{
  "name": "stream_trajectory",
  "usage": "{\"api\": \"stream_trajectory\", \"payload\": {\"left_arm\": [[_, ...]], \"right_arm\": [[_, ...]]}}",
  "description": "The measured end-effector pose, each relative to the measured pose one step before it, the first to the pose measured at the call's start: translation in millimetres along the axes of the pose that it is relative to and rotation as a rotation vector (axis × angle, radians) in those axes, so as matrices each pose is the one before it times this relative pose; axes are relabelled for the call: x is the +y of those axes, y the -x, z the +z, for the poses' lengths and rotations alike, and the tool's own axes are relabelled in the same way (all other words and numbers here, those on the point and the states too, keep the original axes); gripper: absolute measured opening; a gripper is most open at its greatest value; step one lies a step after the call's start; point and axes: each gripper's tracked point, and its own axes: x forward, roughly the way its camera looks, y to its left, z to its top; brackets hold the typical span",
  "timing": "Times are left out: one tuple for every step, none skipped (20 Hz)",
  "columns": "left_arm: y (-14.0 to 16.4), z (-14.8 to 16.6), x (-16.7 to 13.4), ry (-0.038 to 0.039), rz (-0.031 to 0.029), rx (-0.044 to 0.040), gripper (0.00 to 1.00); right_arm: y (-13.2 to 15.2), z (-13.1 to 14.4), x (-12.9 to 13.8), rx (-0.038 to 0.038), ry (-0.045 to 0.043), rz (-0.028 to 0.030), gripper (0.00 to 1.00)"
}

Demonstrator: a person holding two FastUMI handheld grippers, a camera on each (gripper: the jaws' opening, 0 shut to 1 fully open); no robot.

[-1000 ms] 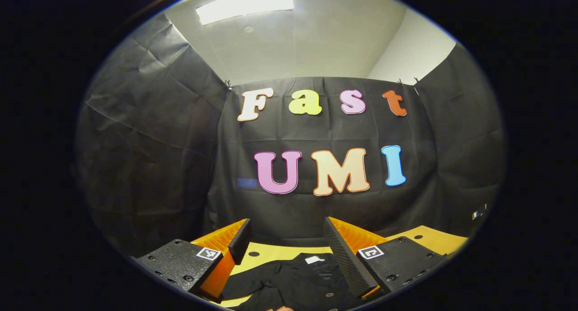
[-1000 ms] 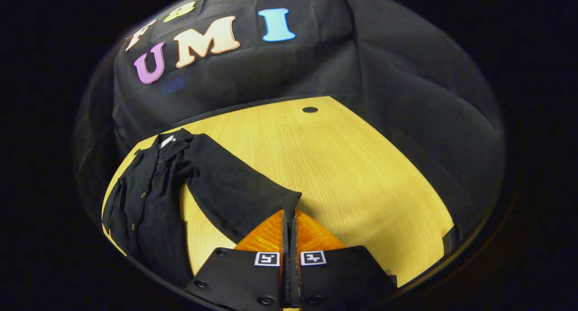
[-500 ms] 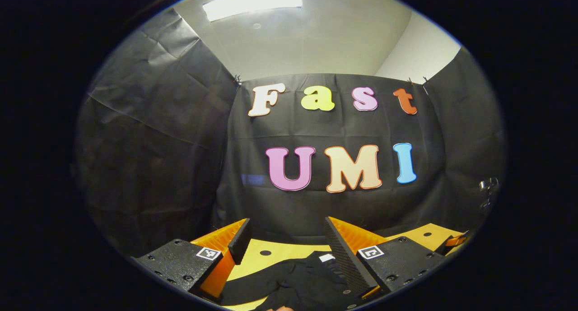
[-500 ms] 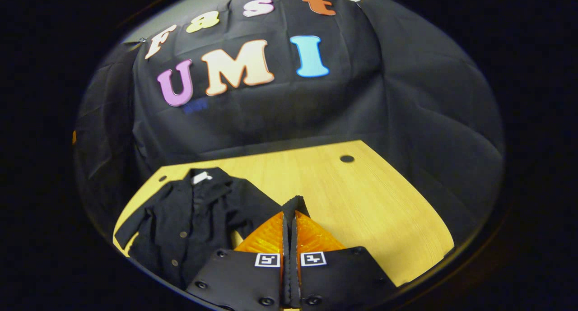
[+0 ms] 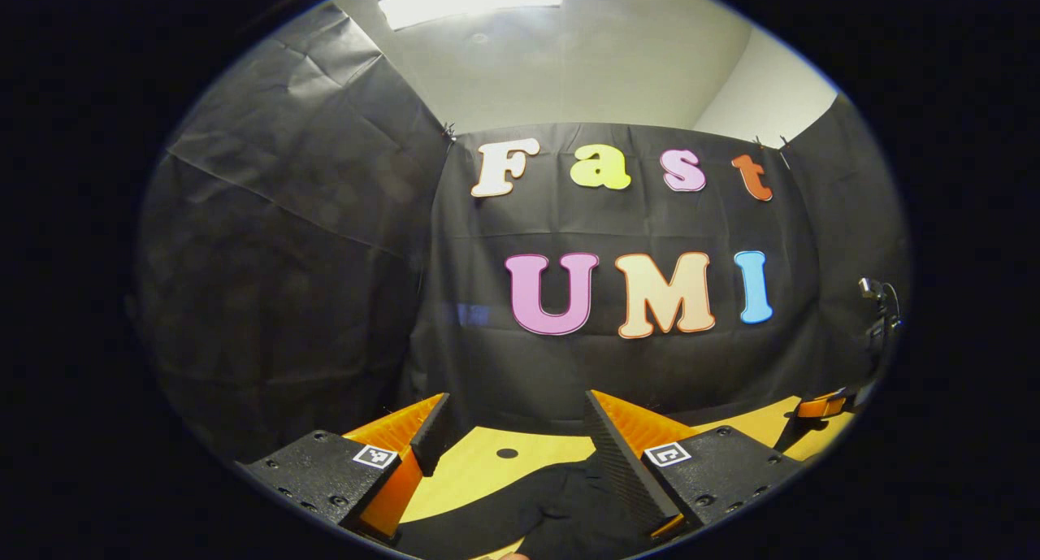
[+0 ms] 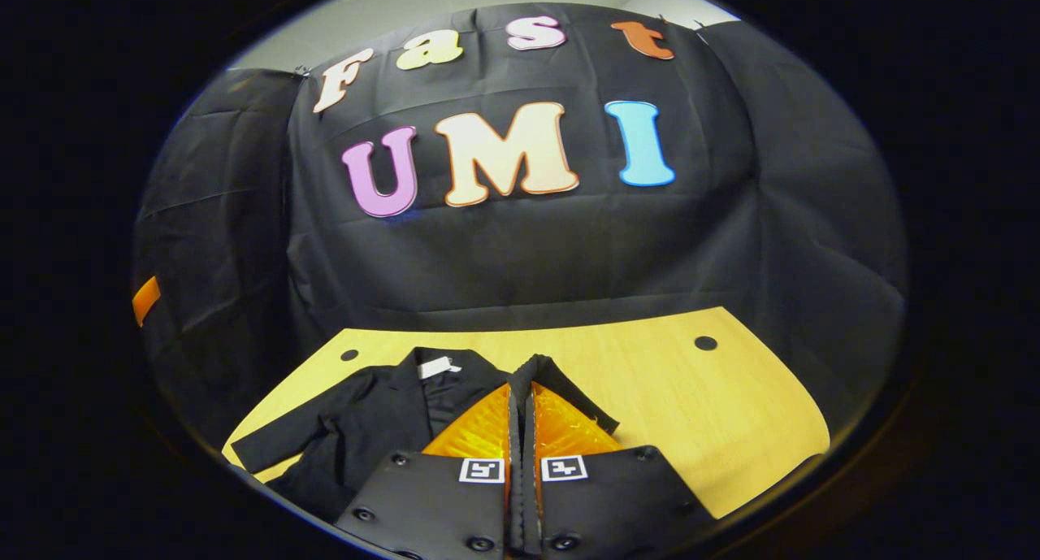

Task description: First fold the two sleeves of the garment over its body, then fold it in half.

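A black button-up garment (image 6: 366, 422) lies on the yellow wooden table (image 6: 715, 414), collar and white label (image 6: 439, 367) toward the back wall. My right gripper (image 6: 528, 379) is shut on the cuff of one sleeve (image 6: 578, 399) and holds it up over the garment's body, just right of the collar. The other sleeve (image 6: 276, 450) stretches out flat to the left. In the left gripper view, my left gripper (image 5: 516, 405) hangs open above the garment (image 5: 561, 503), nothing between its fingers. Its fingers hide part of the cloth.
Round holes sit in the tabletop near the back edge (image 6: 705, 342) (image 6: 349, 354) (image 5: 507, 453). Bare table spreads to the right of the garment. Black booth cloth closes in the back and sides. An orange part (image 5: 821, 404) shows at the far right of the left gripper view.
My right gripper, still shut on the cuff, has lifted the sleeve off the table and carried it in over the garment's body. The left gripper stayed open and drifted slightly.
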Motion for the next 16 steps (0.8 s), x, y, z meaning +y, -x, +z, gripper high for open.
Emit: {"api": "stream_trajectory", "payload": {"left_arm": [[-4.01,-3.42,8.34,0.00336,0.00054,0.00529,0.94],[-2.02,-2.96,6.86,0.00316,0.00016,0.00521,0.94],[-2.9,-2.46,7.46,0.00455,-0.00042,0.00557,0.95],[-2.58,-3.24,7.14,0.00466,0.00059,0.00554,0.95],[-1.89,-1.83,7.97,0.00371,0.0032,0.00457,0.95],[-1.62,-3.54,8.78,0.00188,0.00232,0.00506,0.95],[-1.95,-1.67,8.89,0.00004,0.00487,0.00343,0.95],[-1.95,-1.44,7.16,-0.0004,0.00347,0.00338,0.95],[-2.44,-2.4,7.24,0.00038,0.00374,0.00321,0.95],[-0.8,-2.31,7.02,0.00079,0.00502,0.00525,0.94],[-1.55,-2.1,6.55,0.00026,0.00451,0.00535,0.94],[-2.01,-2.03,5.93,0.00079,0.00517,0.00371,0.95],[-0.95,-1.14,5.46,0.00161,0.00618,0.00421,0.94],[-0.9,-2.42,6.43,0.00231,0.00878,0.00409,0.94],[-0.94,-2.58,6.25,0.00222,0.00777,0.00788,0.94],[0.61,-3.56,5.03,0.00218,0.0076,0.00698,0.94]], "right_arm": [[-5.04,3.84,14.88,-0.00544,0.00815,0.01443,0.02],[-3.92,0.78,12.1,-0.00241,0.00299,0.01065,0.02],[-5.4,1.59,13.55,-0.00038,0.00203,0.01242,0.02],[-4.37,0.75,13.26,-0.00354,0.00074,0.00984,0.02],[-6.42,0.09,13.54,0.00133,0.00349,0.01141,0.02],[-6.47,-0.78,11.71,0.00031,0.00502,0.00815,0.02],[-7.74,0.22,13.52,0.00124,0.00579,0.01168,0.02],[-5.44,-1.85,11.31,0.0024,0.00536,0.00941,0.02],[-7.11,0.11,12.03,-0.00242,0.00414,0.01102,0.02],[-6.7,-0.52,12.09,-0.00001,0.00636,0.01142,0.02],[-7.79,-1.29,11.68,0.00345,0.00712,0.01075,0.02],[-6.94,-1.16,10.61,0.00315,0.00742,0.01156,0.02],[-7.08,-0.45,11.3,0.00059,0.0075,0.01136,0.02],[-6.13,-1.62,10.6,0.00066,0.00725,0.01099,0.02],[-6.74,-1.92,8.98,0.00283,0.00627,0.00585,0.02],[-5.21,-1.2,8.35,0.00424,0.00859,0.00727,0.02]]}}
